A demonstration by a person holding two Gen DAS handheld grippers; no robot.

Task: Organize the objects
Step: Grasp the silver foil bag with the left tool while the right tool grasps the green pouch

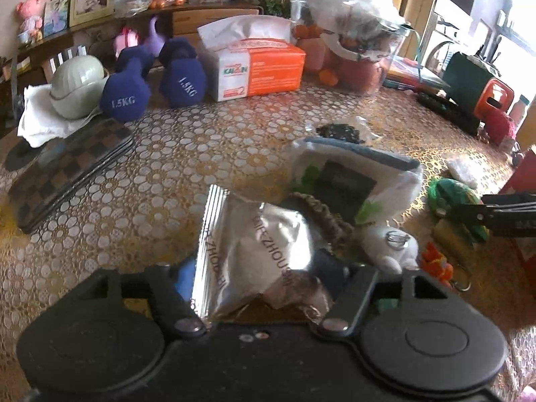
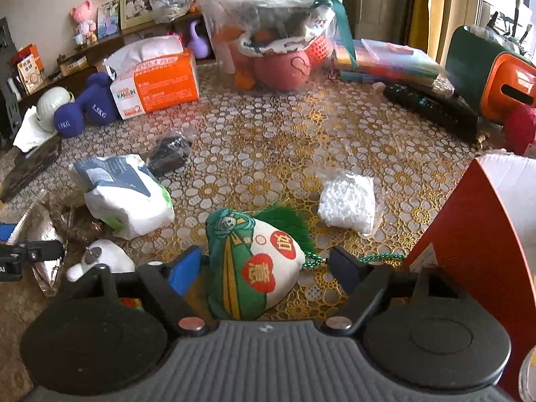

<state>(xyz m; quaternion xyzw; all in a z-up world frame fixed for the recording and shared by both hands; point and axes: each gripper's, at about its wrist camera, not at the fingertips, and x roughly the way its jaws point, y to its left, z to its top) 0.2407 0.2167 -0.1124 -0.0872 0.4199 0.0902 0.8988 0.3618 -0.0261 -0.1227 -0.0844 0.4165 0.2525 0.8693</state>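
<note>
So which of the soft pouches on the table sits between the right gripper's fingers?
The green embroidered sachet with red patches and a tassel. The right gripper straddles it, open; the white bead bag lies farther ahead.

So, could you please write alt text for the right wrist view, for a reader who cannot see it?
A green and white pouch with red seals lies on a gold patterned tablecloth between the open jaws of the right gripper. A red box stands to the right, a bag of white pellets just beyond.
</note>
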